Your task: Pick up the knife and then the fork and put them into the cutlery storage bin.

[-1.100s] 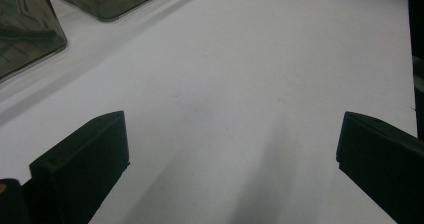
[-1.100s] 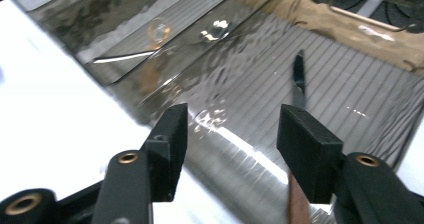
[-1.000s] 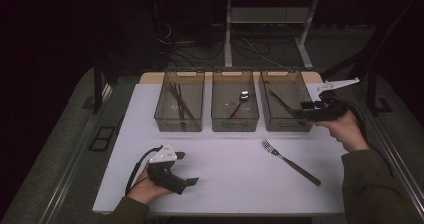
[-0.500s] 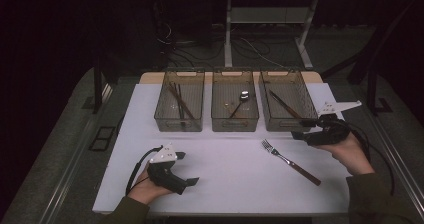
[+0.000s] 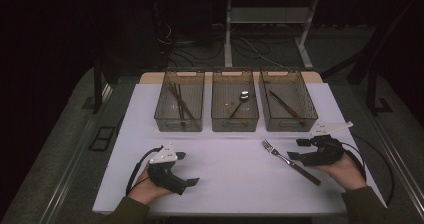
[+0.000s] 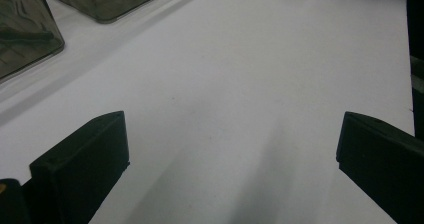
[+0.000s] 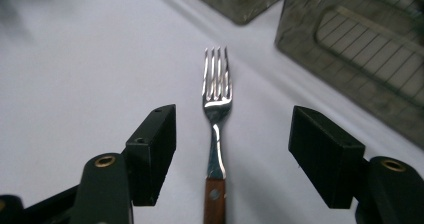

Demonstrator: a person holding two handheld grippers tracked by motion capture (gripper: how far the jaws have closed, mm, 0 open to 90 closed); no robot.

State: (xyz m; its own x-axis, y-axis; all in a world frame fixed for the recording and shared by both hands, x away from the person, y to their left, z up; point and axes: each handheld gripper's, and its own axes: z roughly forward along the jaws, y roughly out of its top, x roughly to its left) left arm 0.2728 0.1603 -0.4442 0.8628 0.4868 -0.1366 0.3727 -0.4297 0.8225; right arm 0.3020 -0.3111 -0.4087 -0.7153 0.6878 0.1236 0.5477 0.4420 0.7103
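Note:
A fork point(image 5: 291, 162) with a wooden handle lies on the white mat, tines pointing toward the bins. My right gripper point(image 5: 295, 149) is low over its handle end, open. In the right gripper view the fork point(image 7: 216, 91) runs straight up between the two black jaws of that gripper point(image 7: 232, 149), which stand apart from it on both sides. These jaws have just been closing a little, with the fork between them untouched. My left gripper point(image 5: 187, 169) rests at the front left of the mat, open, with bare mat between its jaws point(image 6: 230, 159).
Three clear bins stand in a row at the back of the mat: the left bin point(image 5: 179, 123) holds dark sticks, the middle bin point(image 5: 235, 123) a spoon point(image 5: 243, 96), the right bin point(image 5: 292, 124) a knife point(image 5: 285, 104). Dark floor surrounds the table.
My right hand has come down and toward the person from beside the right bin to the fork's handle end. The left hand has stayed put.

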